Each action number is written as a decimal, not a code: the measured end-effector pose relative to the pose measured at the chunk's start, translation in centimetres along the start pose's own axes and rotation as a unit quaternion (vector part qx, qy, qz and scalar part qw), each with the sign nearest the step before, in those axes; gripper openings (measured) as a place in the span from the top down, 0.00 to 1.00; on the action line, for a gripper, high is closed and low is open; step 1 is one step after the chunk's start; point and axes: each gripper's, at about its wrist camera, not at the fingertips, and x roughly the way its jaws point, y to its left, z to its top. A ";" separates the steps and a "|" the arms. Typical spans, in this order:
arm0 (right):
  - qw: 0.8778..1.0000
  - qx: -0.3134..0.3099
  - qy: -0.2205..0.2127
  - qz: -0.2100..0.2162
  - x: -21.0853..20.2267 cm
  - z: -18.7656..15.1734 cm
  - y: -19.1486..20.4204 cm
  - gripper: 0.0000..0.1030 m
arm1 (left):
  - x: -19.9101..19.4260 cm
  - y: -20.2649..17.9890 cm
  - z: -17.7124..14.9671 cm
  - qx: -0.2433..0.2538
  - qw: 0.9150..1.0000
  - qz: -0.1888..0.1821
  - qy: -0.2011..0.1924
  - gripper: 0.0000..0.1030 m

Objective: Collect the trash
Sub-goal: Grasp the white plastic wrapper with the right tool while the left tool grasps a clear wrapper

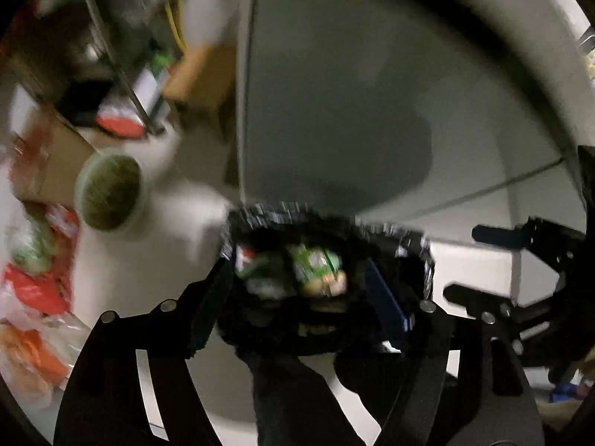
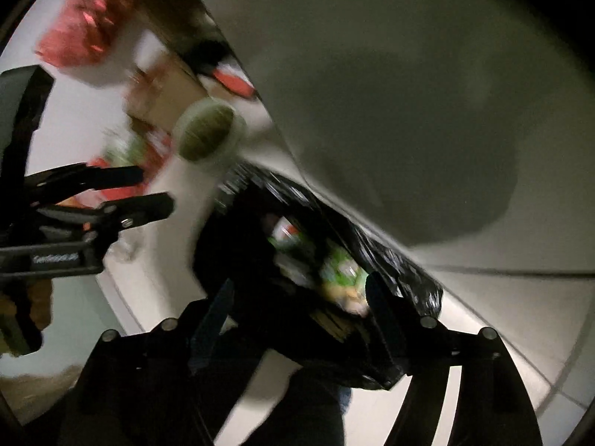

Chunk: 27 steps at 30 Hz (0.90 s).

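Note:
A black trash bag [image 1: 260, 338] [image 2: 409, 275] lies open on the pale floor, with a green wrapper [image 1: 316, 260] [image 2: 342, 264] and other litter inside. Both views are blurred. My left gripper [image 1: 297, 304] points down at the bag's mouth, its jaws wide apart on either side of the opening and not pressing on anything. My right gripper [image 2: 299, 293] hangs over the same opening, also open with its pads clear of the plastic. Each gripper shows in the other's view: the right gripper [image 1: 465, 262] at the right, the left gripper [image 2: 154, 189] at the left.
A round tub with a brownish-green inside [image 1: 109, 193] [image 2: 208, 132] stands on the floor beyond the bag. Red packaging [image 1: 33, 290] [image 2: 80, 26] and a cardboard box [image 1: 63, 163] crowd the left. A grey cabinet face [image 1: 372, 93] rises behind the bag.

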 end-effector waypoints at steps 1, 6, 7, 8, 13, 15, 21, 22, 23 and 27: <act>1.000 -0.004 -0.017 0.012 -1.8 0.5 0.6 0.30 | -1.7 -0.5 0.5 0.001 1.000 0.003 -0.015 0.25; 0.990 -0.035 -0.129 0.041 -12.3 3.1 3.6 0.22 | -11.1 -3.4 4.2 0.027 0.991 0.049 -0.123 0.19; 0.986 -0.040 -0.156 0.032 -14.3 3.5 3.9 0.18 | -12.1 -3.8 4.7 0.032 0.988 0.058 -0.138 0.16; 0.984 -0.040 -0.173 0.026 -15.5 3.7 3.9 0.16 | -13.2 -4.3 5.4 0.036 0.985 0.065 -0.156 0.15; 0.955 -0.006 -0.291 -0.050 -23.5 5.2 2.0 0.05 | -17.3 -7.1 9.0 0.058 0.966 0.091 -0.234 0.15; 0.939 0.003 -0.332 -0.093 -25.7 5.9 0.2 0.05 | -17.7 -8.0 10.1 0.061 0.965 0.094 -0.238 0.14; 0.918 0.075 -0.360 -0.151 -27.6 9.7 -6.8 0.05 | -16.8 -10.3 11.2 0.073 0.971 0.067 -0.219 0.14; 0.916 0.086 -0.360 -0.155 -27.3 10.5 -7.6 0.05 | -16.5 -10.5 11.0 0.075 0.972 0.066 -0.211 0.14; 0.915 0.098 -0.357 -0.158 -27.1 11.8 -9.0 0.05 | -16.5 -10.5 10.9 0.076 0.974 0.065 -0.205 0.14; 0.919 0.146 -0.338 -0.139 -25.8 15.5 -12.8 0.21 | -15.6 -10.3 9.8 0.073 0.978 0.072 -0.181 0.14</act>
